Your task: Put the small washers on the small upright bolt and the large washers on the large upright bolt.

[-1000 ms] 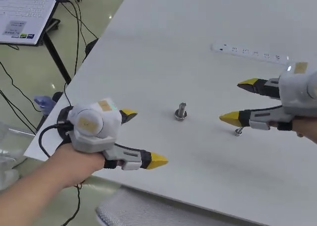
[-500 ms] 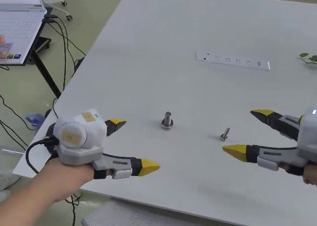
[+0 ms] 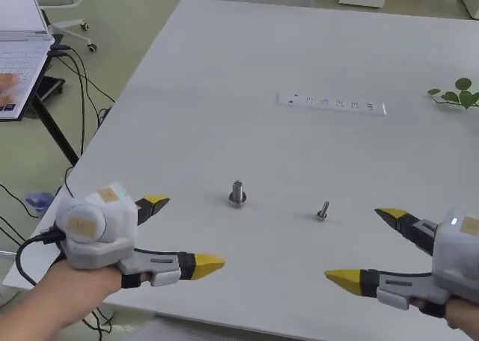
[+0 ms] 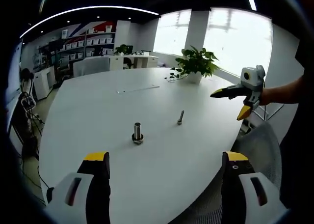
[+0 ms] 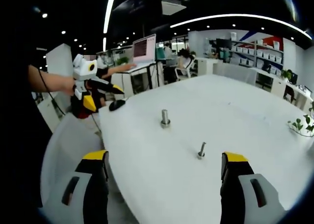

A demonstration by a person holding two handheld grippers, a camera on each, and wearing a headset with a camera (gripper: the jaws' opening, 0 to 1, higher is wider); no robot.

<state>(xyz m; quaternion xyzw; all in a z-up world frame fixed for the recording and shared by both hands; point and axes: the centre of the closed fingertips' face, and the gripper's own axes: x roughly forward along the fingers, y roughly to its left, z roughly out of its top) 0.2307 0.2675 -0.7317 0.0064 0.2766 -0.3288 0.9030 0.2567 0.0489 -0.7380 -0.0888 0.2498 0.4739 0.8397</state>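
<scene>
A: Bolts?
B: Large bolt (image 3: pixel 237 194), small bolt (image 3: pixel 322 211): upright on the table (image 3: pixel 299 57), apart, threads up to take washers.
A: Grippers?
B: Left gripper (image 3: pixel 185 232), right gripper (image 3: pixel 361 245): jaws spread, empty, hovering near the front edge.

On my one worktop (image 3: pixel 224 94), two upright bolts: one large bolt (image 3: pixel 237 194), one small bolt (image 3: pixel 322 211). One power strip (image 3: pixel 331 103), one leafy plant (image 3: pixel 454 93), one laptop (image 3: pixel 15 72). Two grippers are mine, left gripper (image 3: pixel 188 232) and right gripper (image 3: pixel 358 244), with two yellow-tipped jaws apiece.
</scene>
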